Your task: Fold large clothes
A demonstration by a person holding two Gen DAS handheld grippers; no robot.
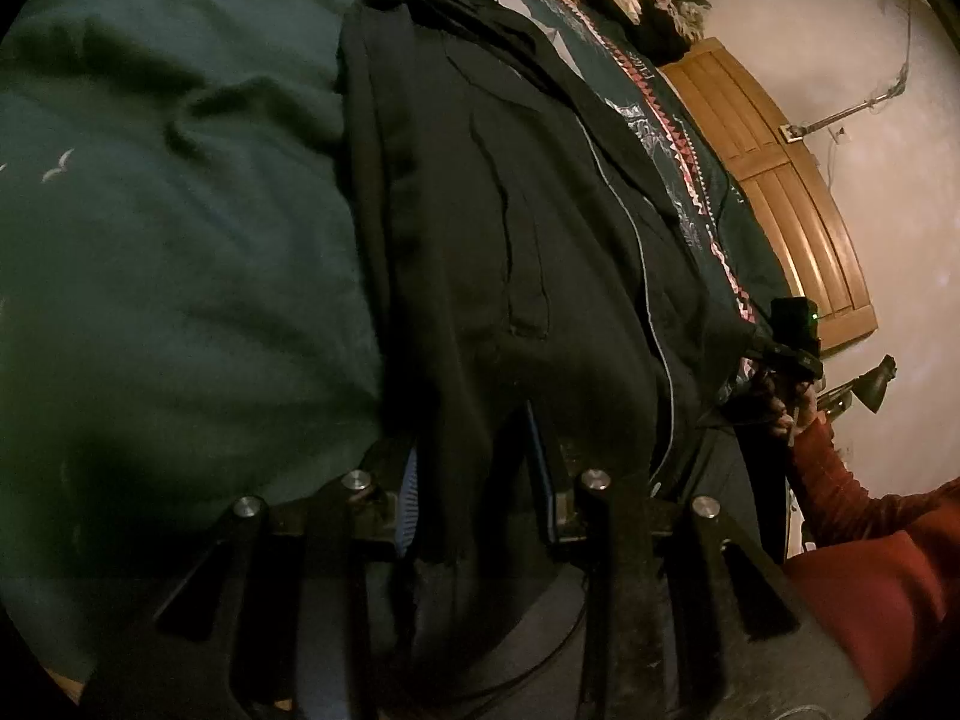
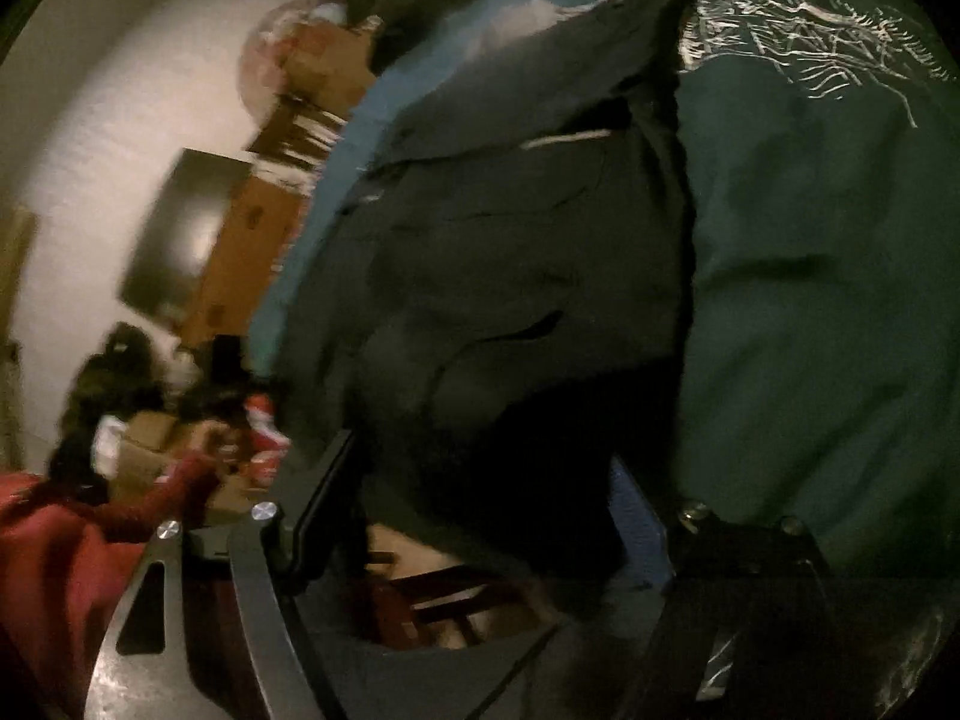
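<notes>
Both grippers pinch one end of a black garment (image 1: 510, 228) stretched over a green blanket (image 1: 180, 240).

The left gripper (image 1: 477, 480) is clenched on the garment's near edge, with cloth bunched between its blue-padded fingers (image 1: 408, 498). The right gripper (image 2: 480, 498) grips the same end; the blurred right wrist view shows dark cloth filling its jaws. The garment lies lengthwise on the blanket, reaching toward the blanket's white printed pattern (image 2: 798, 36). A wooden door (image 1: 780, 180) stands beyond the blanket's far side.
</notes>
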